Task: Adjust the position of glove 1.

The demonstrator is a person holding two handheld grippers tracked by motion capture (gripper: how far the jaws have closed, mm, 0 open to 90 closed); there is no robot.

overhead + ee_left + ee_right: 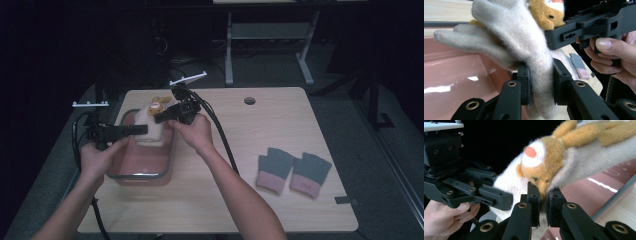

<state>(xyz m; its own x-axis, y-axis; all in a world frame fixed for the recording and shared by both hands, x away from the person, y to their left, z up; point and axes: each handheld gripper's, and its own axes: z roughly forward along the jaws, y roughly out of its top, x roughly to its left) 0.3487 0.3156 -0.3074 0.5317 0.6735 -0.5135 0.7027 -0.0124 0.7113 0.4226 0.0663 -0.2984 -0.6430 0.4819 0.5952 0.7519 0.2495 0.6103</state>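
Both my left gripper (541, 82) and right gripper (543, 203) are clamped on the cream bear-face glove (151, 122), over the pink bin (142, 165).

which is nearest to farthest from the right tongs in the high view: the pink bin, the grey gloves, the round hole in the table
1. The pink bin: right below the right tongs, which grip the cream animal glove over it.
2. The round hole: farther off to the right, near the table's far edge.
3. The grey gloves: farthest, lying on the table's right side, nearer the person.
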